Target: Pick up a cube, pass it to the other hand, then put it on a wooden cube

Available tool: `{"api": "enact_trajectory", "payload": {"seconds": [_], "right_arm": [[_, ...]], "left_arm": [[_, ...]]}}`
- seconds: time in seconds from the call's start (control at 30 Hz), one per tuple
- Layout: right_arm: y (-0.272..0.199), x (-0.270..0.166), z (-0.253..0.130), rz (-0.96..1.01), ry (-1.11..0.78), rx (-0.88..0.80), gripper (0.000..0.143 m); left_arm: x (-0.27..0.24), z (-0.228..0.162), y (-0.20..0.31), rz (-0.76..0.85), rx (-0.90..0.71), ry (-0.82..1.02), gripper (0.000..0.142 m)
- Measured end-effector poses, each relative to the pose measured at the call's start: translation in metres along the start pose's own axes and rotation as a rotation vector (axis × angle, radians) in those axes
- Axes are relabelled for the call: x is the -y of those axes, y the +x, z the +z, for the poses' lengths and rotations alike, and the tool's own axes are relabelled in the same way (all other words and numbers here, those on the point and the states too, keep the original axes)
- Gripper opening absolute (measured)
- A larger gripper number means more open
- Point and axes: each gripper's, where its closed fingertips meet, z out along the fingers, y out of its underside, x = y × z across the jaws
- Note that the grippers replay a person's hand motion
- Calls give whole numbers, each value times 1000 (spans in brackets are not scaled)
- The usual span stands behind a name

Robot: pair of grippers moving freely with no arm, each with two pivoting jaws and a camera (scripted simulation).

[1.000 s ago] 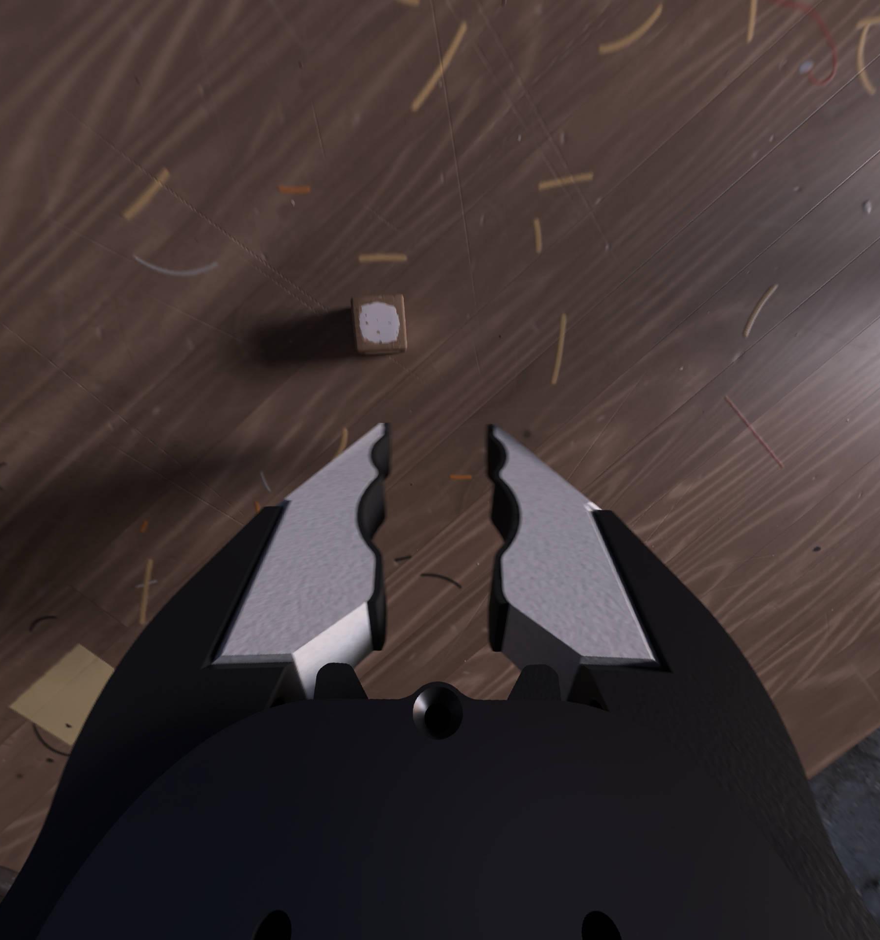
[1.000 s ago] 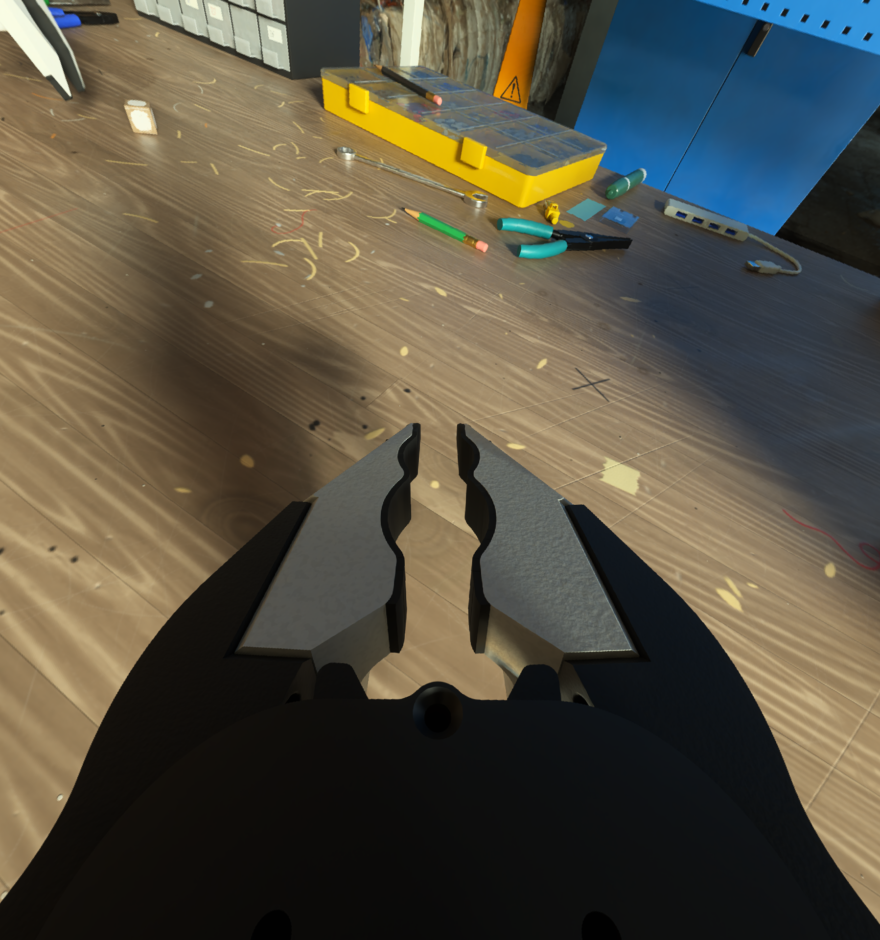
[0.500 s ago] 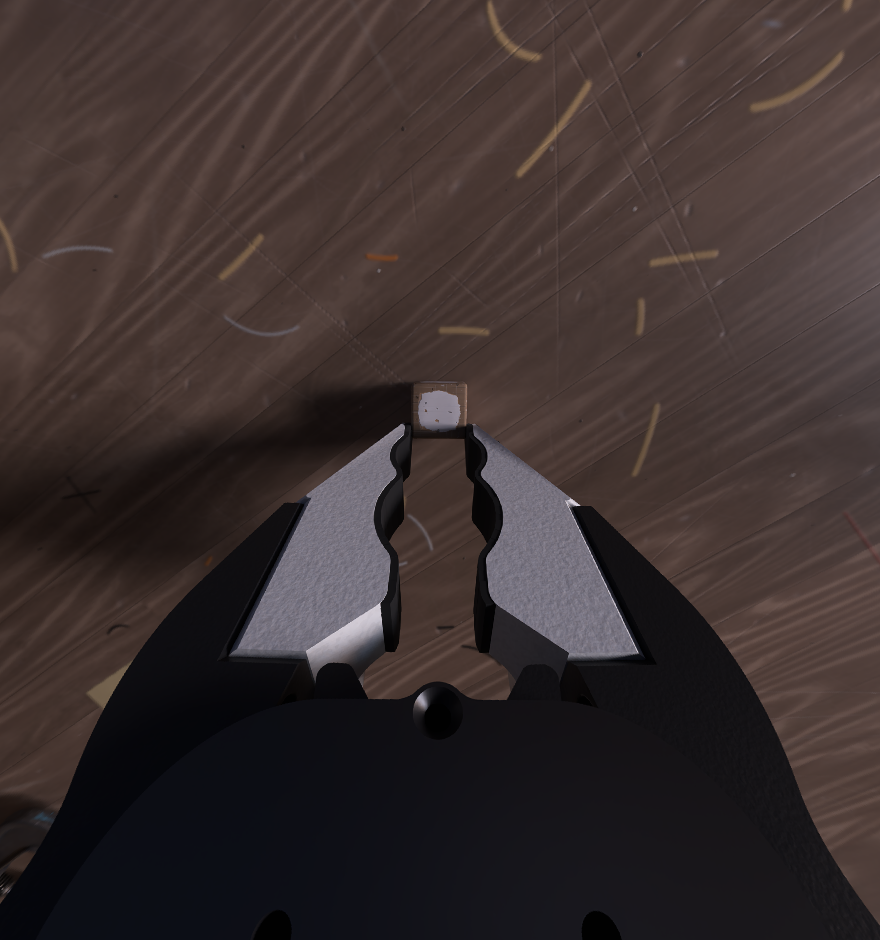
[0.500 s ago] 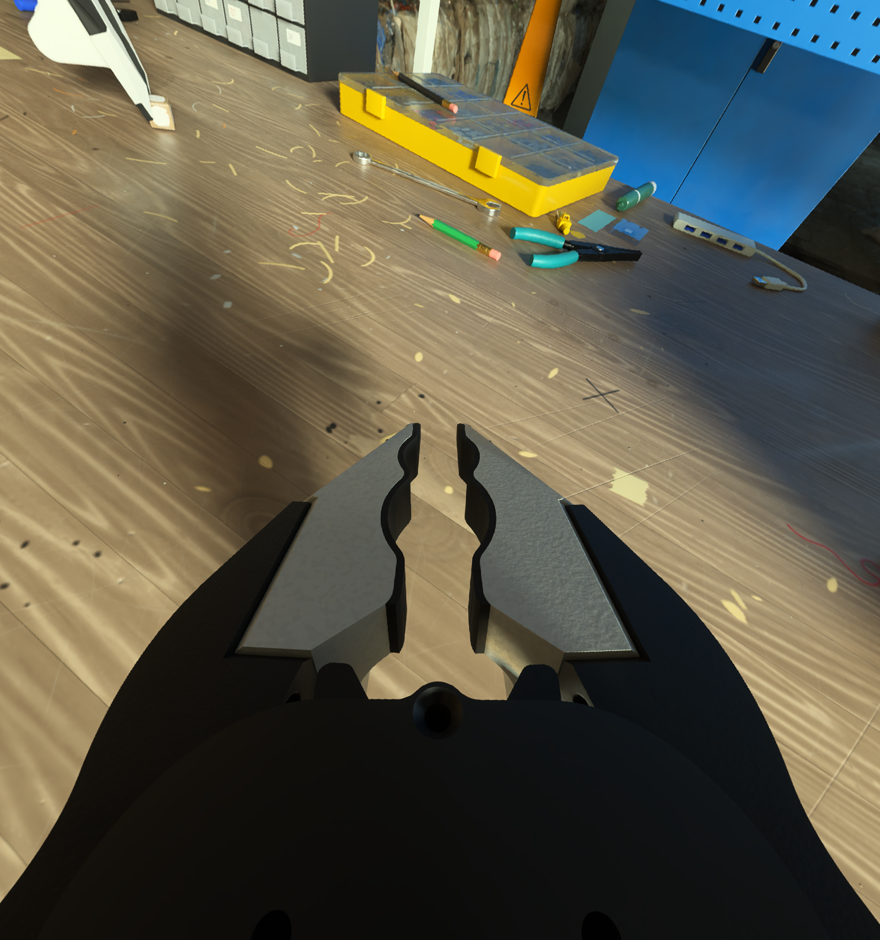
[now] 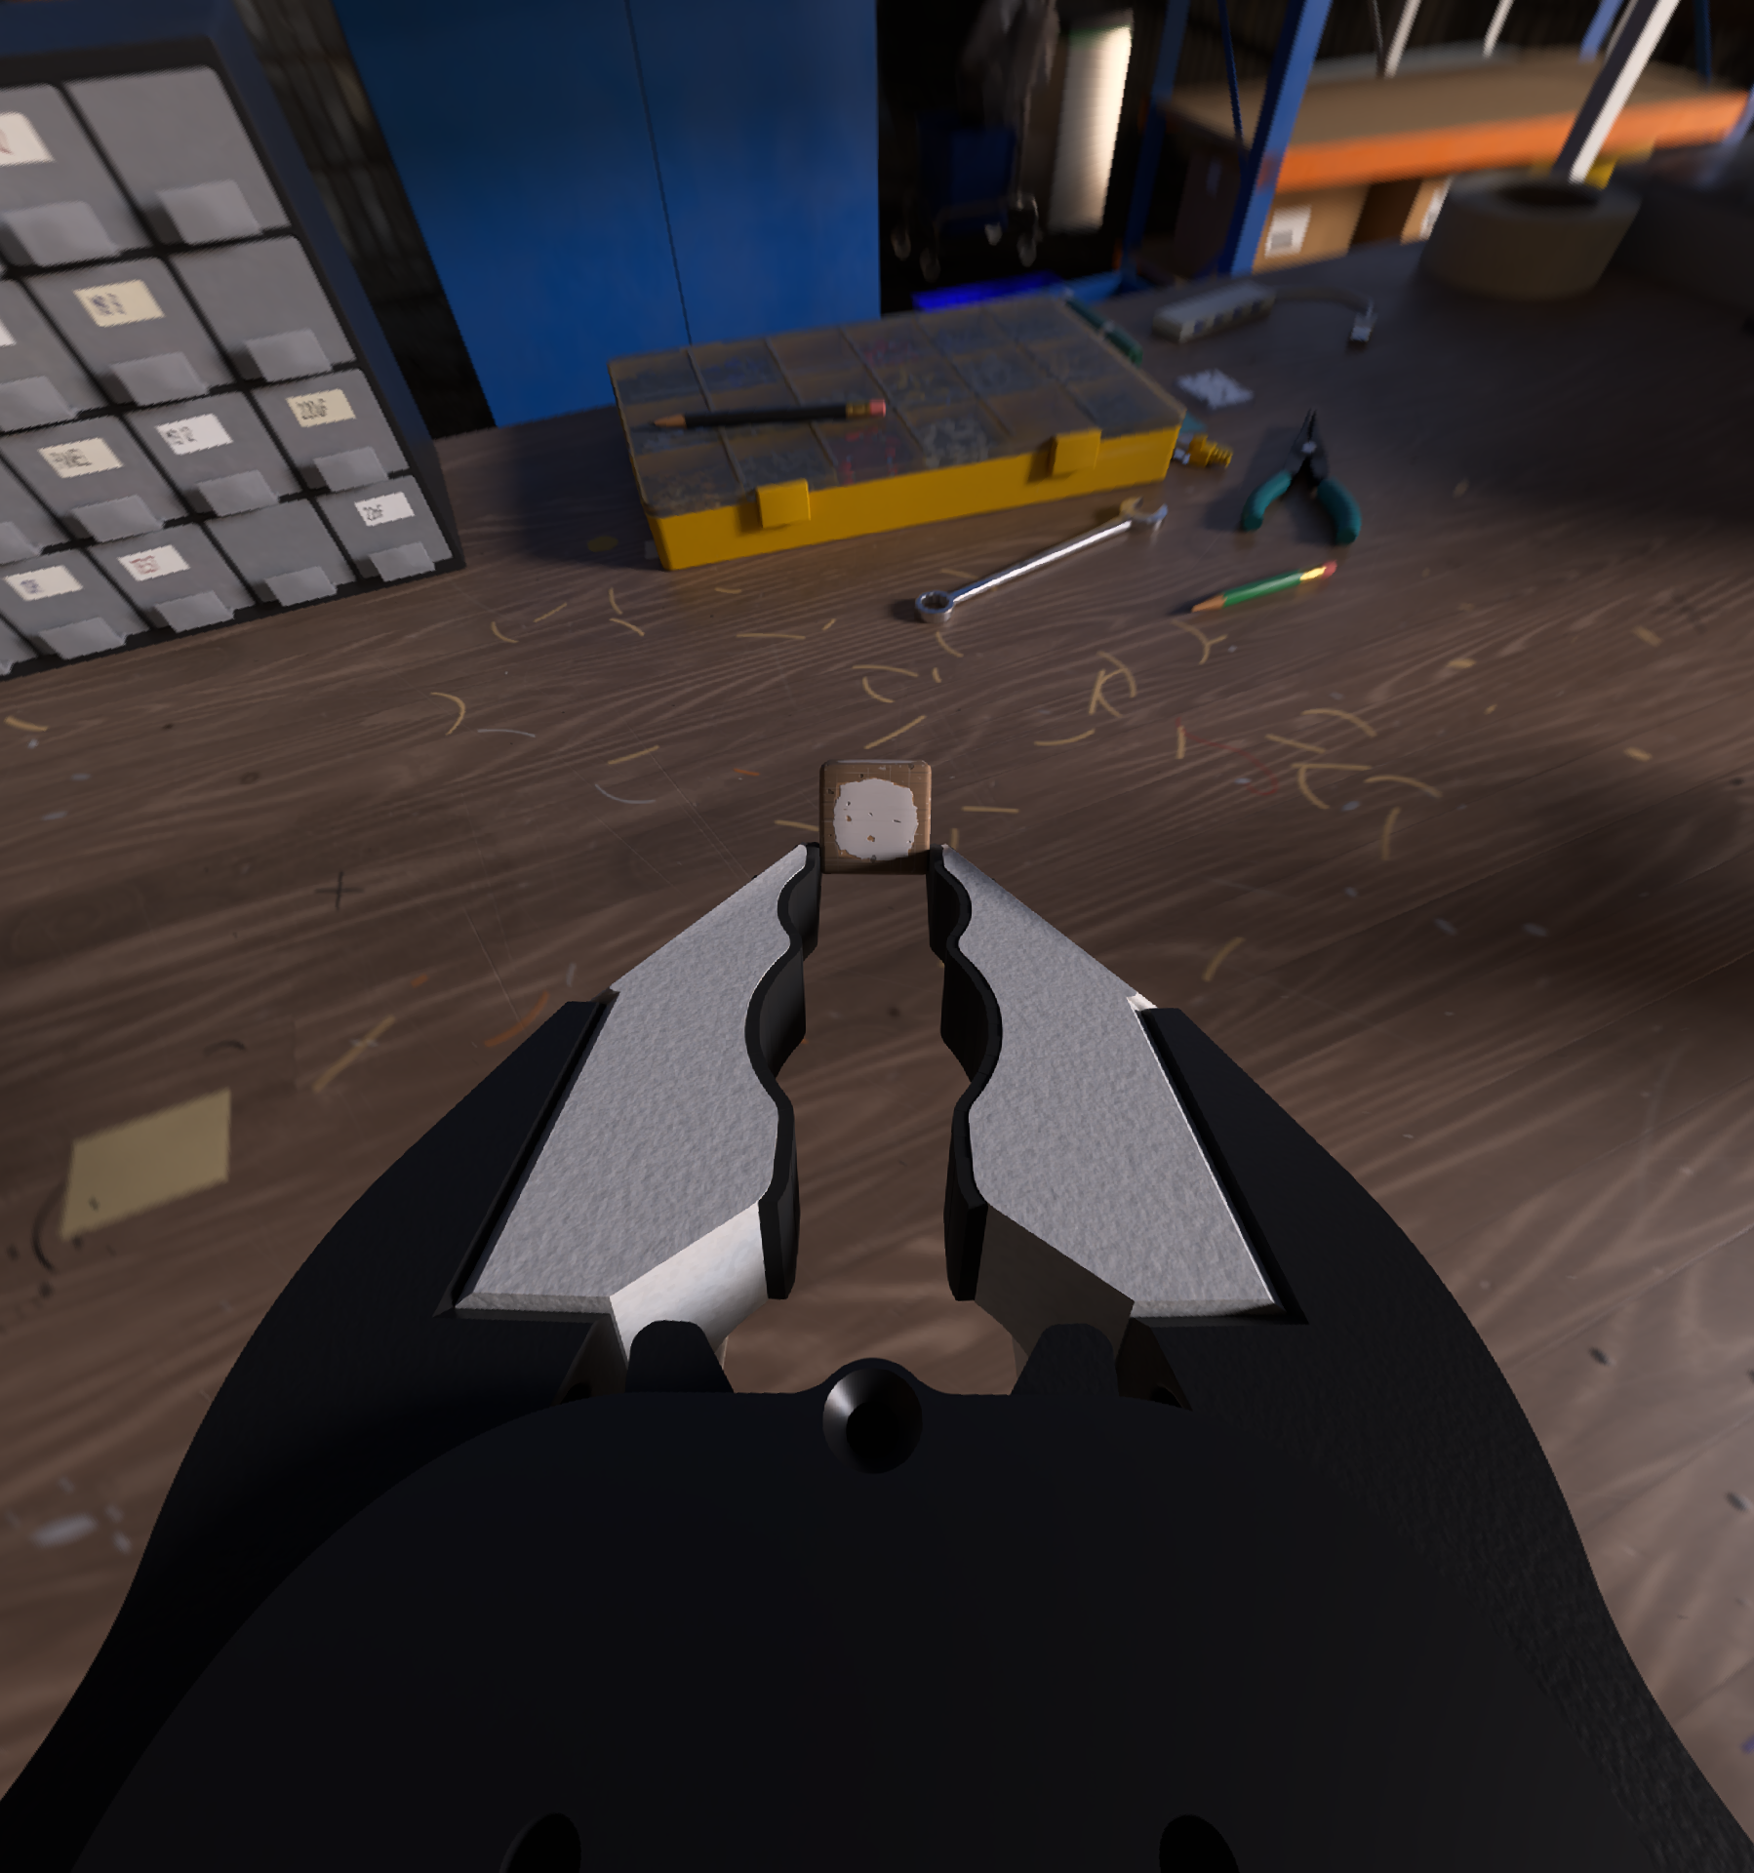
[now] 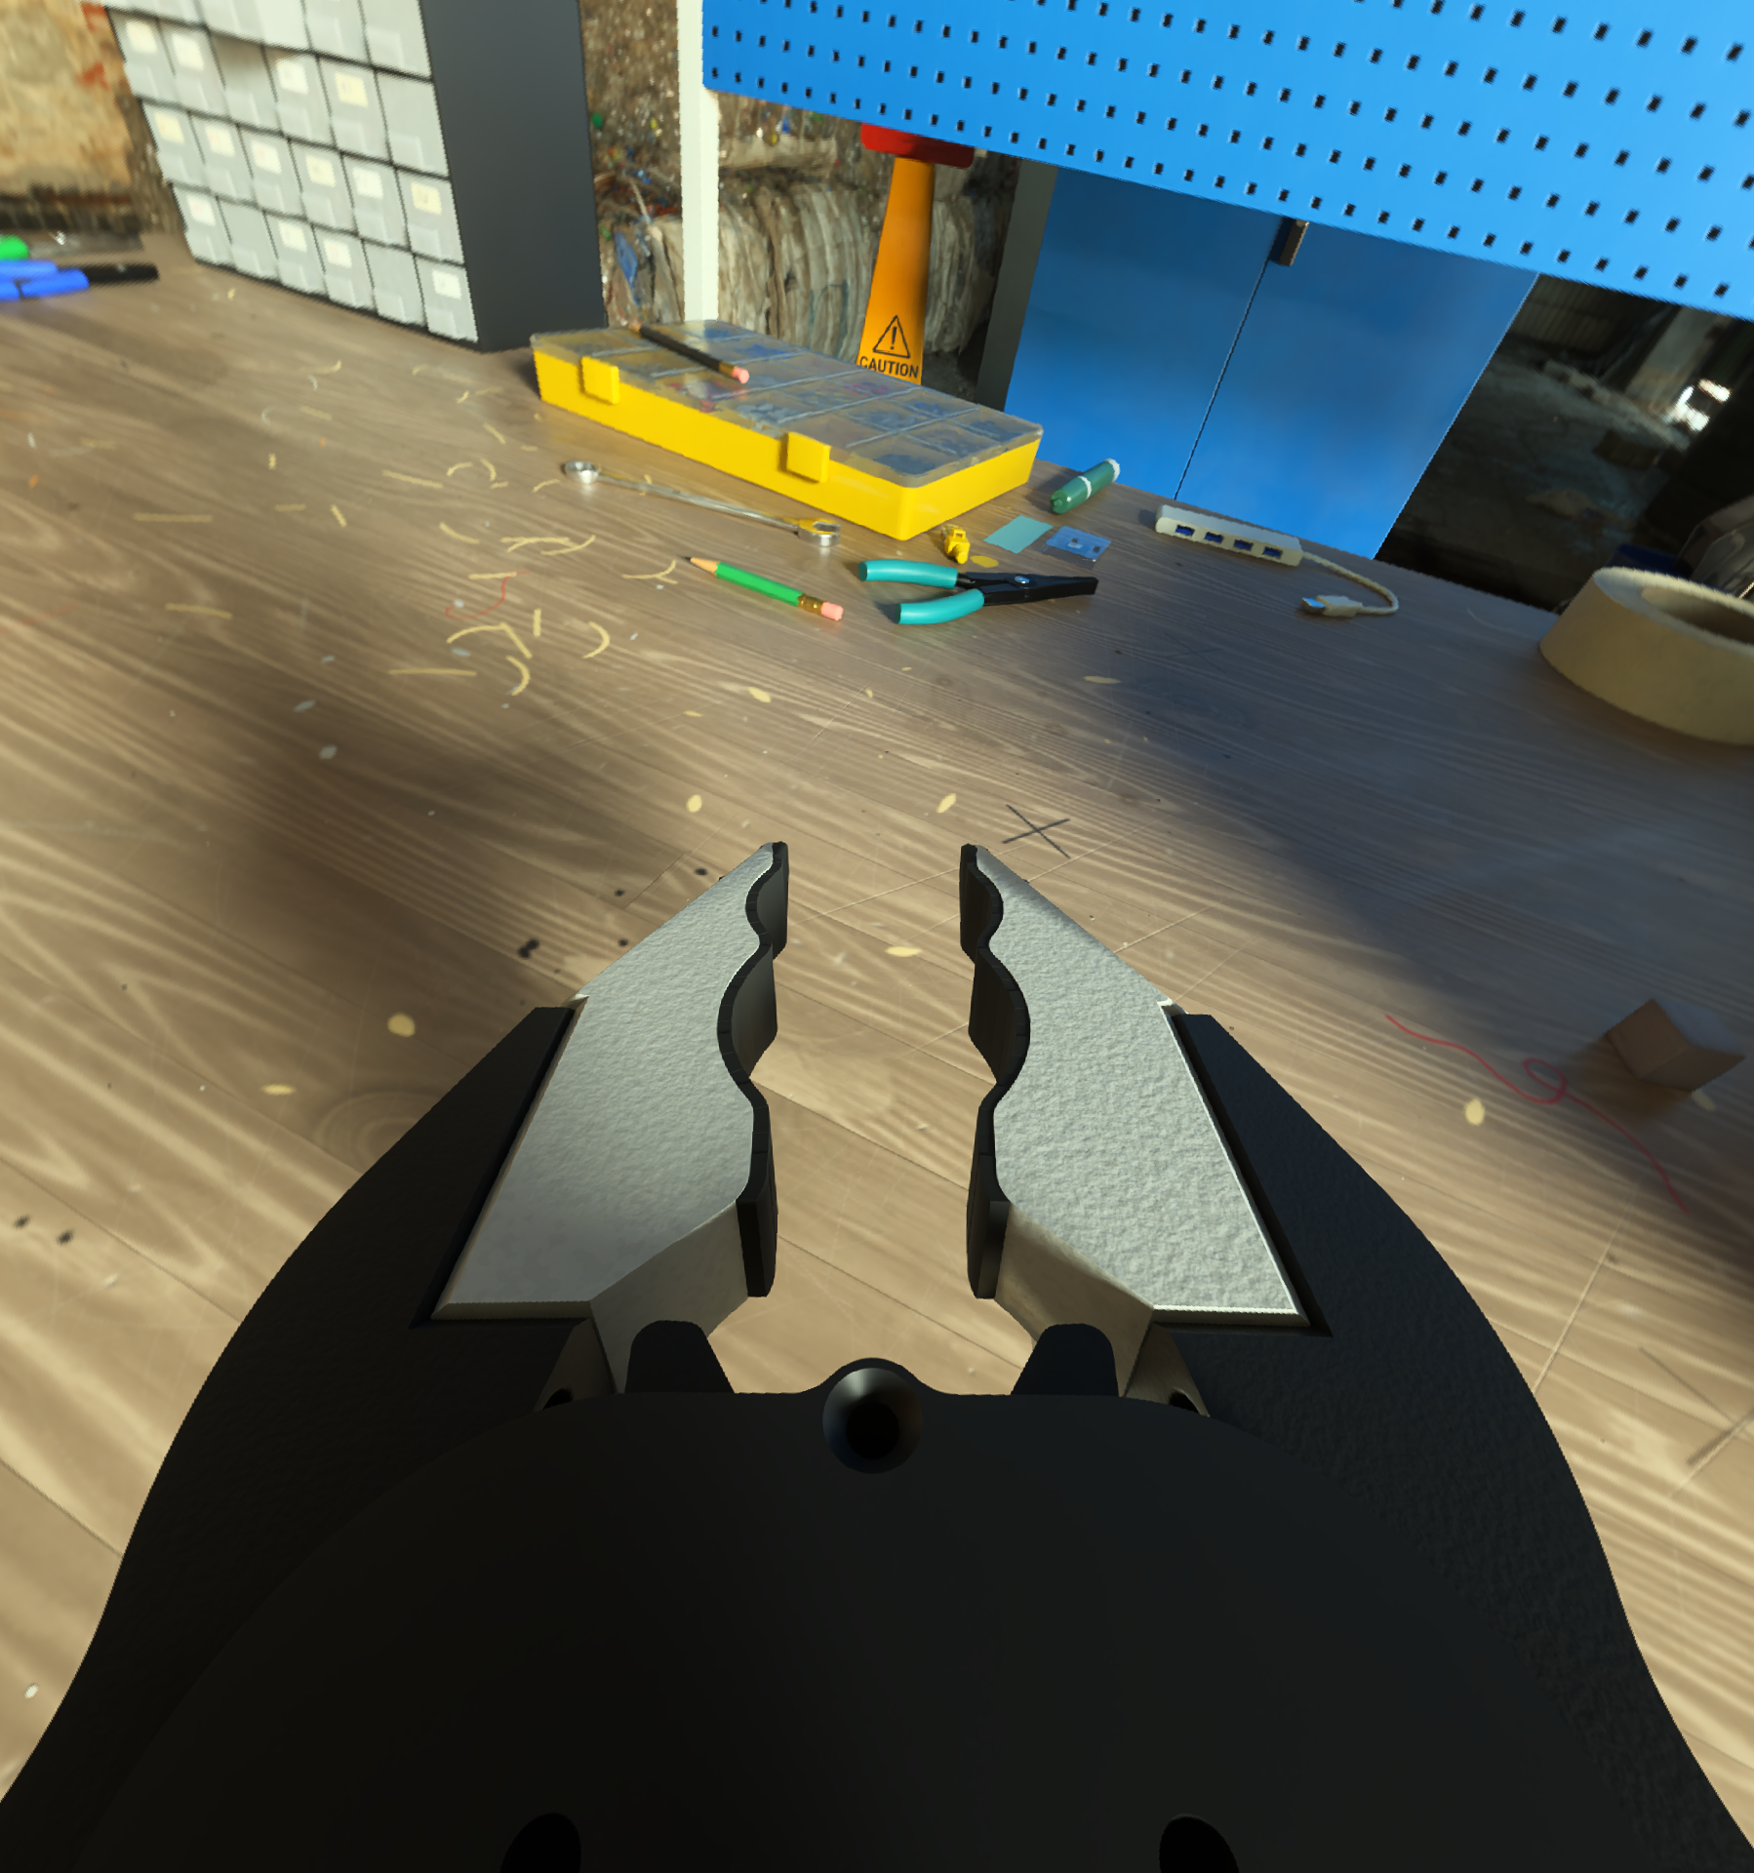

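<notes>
Between the tips of your left gripper [image 5: 874,872] sat the small cube [image 5: 874,816], a tan block with a worn white patch facing the camera. You had the 2 fingers closed onto its lower sides, so the cube stuck out past the tips, lifted clear of the wooden bench [image 5: 1461,963]. Beyond it, toward the far edge of the bench, lay a yellow parts box [image 5: 903,446] with a pencil on its lid, and just in front of that a wrench [image 5: 1040,560], a green pencil [image 5: 1253,588] and teal-handled pliers [image 5: 1304,487]. At the far left corner stood a grey drawer cabinet [image 5: 143,355]. A tan paper square [image 5: 148,1160] lay near the left edge.

Your right gripper [image 6: 873,856] hung above the bench with its fingers spread apart and nothing between them. Near the right edge of the bench, in that view, rested a plain wooden cube [image 6: 1669,1044], partly in shadow, with a red thread [image 6: 1552,1090] curling just beside it. A roll of tape [image 6: 1684,649] sat farther back along the same edge. The yellow parts box [image 6: 792,426] showed here too, toward the far edge, below a blue pegboard [image 6: 1258,111].
</notes>
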Motion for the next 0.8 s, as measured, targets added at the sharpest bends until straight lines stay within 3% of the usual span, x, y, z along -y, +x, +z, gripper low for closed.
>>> {"api": "enact_trajectory", "payload": {"seconds": [0.1, 0.3, 0.43, 0.57, 0.67, 0.8], "right_arm": [[5, 0, 1, 104, -10, 24, 40], [-13, 7, 9, 366, -50, 253, 54], [-53, 35, 20, 620, -111, 582, 67], [-101, 76, 39, 930, -230, 995, 75], [-128, 98, 52, 1156, -308, 1247, 80], [-145, 107, 63, 1264, -309, 1372, 82]], "left_arm": [[-11, -20, 21, -30, 29, 85, 20], [-12, -23, 57, 61, -40, 106, 20], [19, -8, 118, 132, -353, 192, 20], [47, 11, 197, 315, -691, 316, 20], [60, 25, 236, 362, -818, 361, 20], [64, 40, 267, 409, -879, 372, 20]]}}
